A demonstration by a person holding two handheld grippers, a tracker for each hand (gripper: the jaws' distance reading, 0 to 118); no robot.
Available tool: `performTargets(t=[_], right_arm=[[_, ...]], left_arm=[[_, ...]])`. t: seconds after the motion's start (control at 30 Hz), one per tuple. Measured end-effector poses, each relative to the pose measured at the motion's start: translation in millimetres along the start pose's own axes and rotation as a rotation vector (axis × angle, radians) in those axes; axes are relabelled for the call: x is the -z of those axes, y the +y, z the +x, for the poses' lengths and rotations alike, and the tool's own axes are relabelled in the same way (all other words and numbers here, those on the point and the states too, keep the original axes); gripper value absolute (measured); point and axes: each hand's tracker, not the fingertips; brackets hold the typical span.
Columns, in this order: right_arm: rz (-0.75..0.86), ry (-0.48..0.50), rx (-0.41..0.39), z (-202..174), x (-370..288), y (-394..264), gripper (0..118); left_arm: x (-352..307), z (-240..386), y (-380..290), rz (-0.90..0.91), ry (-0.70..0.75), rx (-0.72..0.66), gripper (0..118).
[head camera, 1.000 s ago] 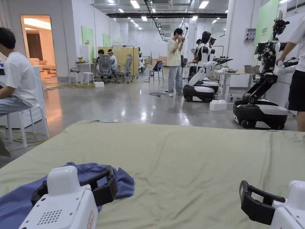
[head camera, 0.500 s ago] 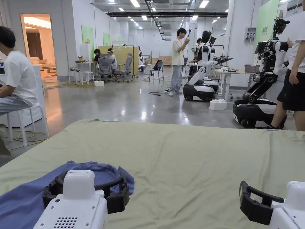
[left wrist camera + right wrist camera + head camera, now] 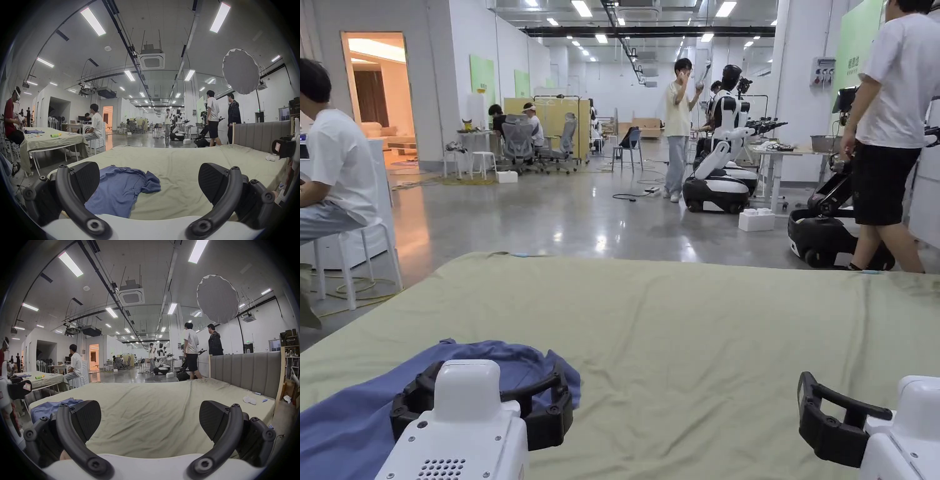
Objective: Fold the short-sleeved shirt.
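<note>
A blue short-sleeved shirt [image 3: 512, 365] lies crumpled on the pale green bed sheet [image 3: 706, 337], at the near left. In the left gripper view the shirt [image 3: 120, 186] is spread just ahead of the jaws, partly hidden behind the left one. My left gripper [image 3: 484, 381] hovers over the shirt's near part, open [image 3: 148, 181], with nothing between its jaws. My right gripper [image 3: 844, 425] hangs at the near right over bare sheet, also open [image 3: 150, 418]. From there the shirt [image 3: 53, 407] is off to the left.
A grey padded headboard [image 3: 243, 374] bounds the bed on the right, with small white items [image 3: 250, 400] lying near it. A person in black shorts [image 3: 887, 137] walks past the far edge. Wheeled robots [image 3: 715, 187] stand beyond. A seated person [image 3: 337, 175] is at the left.
My left gripper has swung from an angle to point straight ahead and moved slightly right over the shirt. The right gripper barely moved. A person in black shorts walked in from the right.
</note>
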Motion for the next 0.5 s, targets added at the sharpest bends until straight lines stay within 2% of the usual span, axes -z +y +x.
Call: performTargets(t=[0.2, 0.23, 0.27, 0.3, 0.33, 0.37, 0.4, 0.43, 0.5], right_arm=[[-0.019, -0.044, -0.047, -1, -3, 0, 118], [-0.026, -0.041, -0.051, -1, -4, 0, 115], [-0.024, -0.035, -0.051, 1, -6, 1, 101], [-0.018, -0.022, -0.047, 1, -8, 1, 56], [0.001, -0.028, -0.047, 0, -11, 2, 18], [0.009, -0.062, -0.069, -2, -11, 3, 18], [0.007, -0.072, -0.076, -3, -11, 3, 12], [0.015, -0.077, -0.074, -3, -12, 3, 11], [0.000, -0.051, -0.070, 1, -13, 5, 10]], left_arm=[[-6, 2, 4, 0.020, -0.014, 0.004, 118], [-7, 2, 5, 0.022, -0.019, -0.003, 118], [-8, 3, 6, 0.024, -0.024, -0.005, 110], [-9, 4, 6, 0.028, -0.030, -0.001, 75], [-10, 7, 6, 0.036, -0.034, 0.015, 32], [-10, 10, 6, 0.039, -0.031, 0.036, 32], [-9, 11, 6, 0.032, -0.037, 0.038, 18], [-9, 10, 6, 0.030, -0.057, 0.029, 1], [-10, 9, 7, 0.009, -0.119, -0.009, 0]])
